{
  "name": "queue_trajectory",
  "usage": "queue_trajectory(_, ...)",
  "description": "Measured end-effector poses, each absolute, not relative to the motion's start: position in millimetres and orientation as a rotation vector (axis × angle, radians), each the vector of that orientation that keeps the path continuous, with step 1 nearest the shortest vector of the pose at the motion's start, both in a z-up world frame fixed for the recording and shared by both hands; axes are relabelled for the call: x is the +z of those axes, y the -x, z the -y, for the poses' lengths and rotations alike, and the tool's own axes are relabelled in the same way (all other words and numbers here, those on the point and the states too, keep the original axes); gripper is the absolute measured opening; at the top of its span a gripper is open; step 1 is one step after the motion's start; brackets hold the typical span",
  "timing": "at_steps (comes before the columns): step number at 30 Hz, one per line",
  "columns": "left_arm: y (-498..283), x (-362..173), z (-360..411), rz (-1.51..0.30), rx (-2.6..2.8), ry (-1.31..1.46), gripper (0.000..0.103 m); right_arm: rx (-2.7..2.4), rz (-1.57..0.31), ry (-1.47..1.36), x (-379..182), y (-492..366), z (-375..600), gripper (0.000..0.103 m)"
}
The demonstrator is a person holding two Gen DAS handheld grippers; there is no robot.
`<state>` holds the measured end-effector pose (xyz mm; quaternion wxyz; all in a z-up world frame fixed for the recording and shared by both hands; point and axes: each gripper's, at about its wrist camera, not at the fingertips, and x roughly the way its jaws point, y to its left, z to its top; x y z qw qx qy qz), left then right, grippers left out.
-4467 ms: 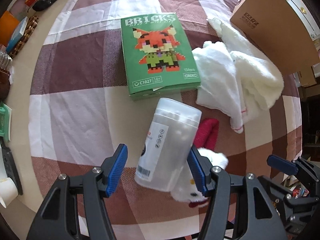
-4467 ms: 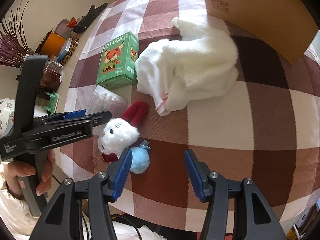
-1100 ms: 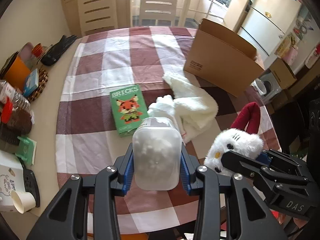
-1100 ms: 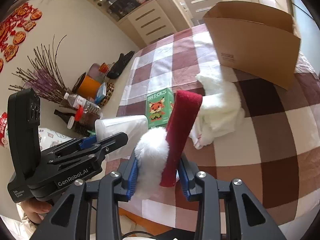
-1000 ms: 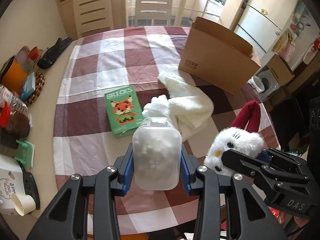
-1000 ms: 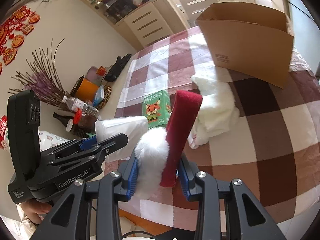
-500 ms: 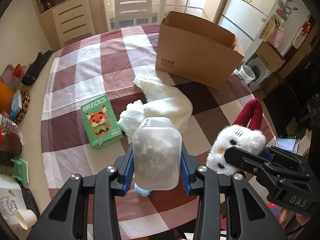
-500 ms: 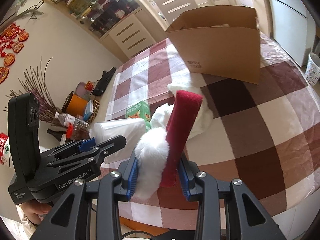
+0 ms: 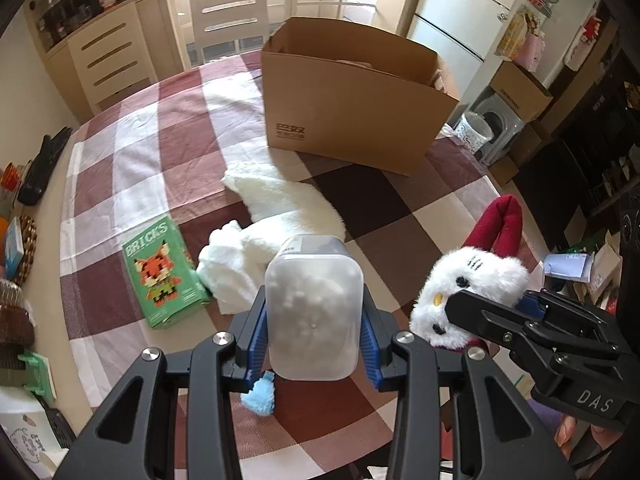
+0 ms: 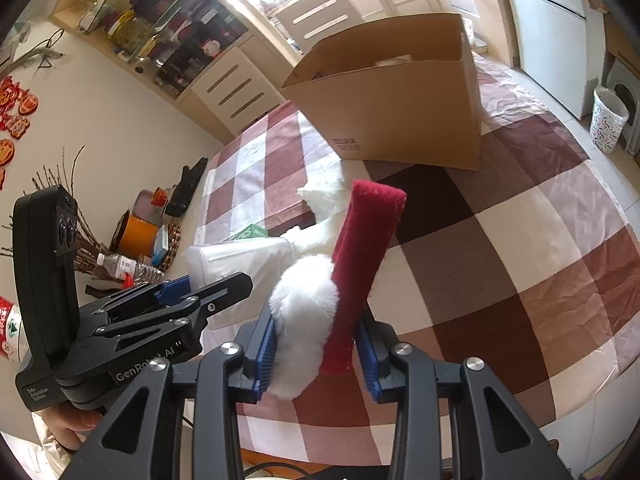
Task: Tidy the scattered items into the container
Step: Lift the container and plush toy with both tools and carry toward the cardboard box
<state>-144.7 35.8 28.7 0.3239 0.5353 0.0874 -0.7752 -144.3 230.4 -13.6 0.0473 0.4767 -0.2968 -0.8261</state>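
My left gripper (image 9: 314,346) is shut on a clear plastic jar (image 9: 314,308) of white cotton balls, held above the checked table. To its right, my right gripper (image 10: 316,354) is shut on a white plush cat with red ears (image 10: 336,280), which also shows in the left wrist view as the plush cat (image 9: 472,276). The open cardboard box (image 9: 352,108) stands at the far side of the table, ahead of both grippers. On the cloth below lie a white fluffy towel (image 9: 276,216), a green BRICKS box (image 9: 162,270) and a small blue pompom (image 9: 260,394).
Bottles, an orange tin and a black case (image 10: 186,188) line the table's left edge. A white chair (image 9: 228,12) and drawers stand behind the table. Boxes and a patterned bin (image 10: 608,120) sit on the floor to the right.
Both grippers have carried the jar and the plush forward and rightward toward the cardboard box, which now looks larger and nearer. The blue pompom has come into view below the jar.
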Motion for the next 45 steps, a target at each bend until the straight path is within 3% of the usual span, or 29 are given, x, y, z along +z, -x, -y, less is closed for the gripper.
queue_trajectory(45, 263, 6, -2, -0.189, -2.117, -1.514, 0.04, -2.566, 0.969, -1.523, -28, 212, -309, 0.036)
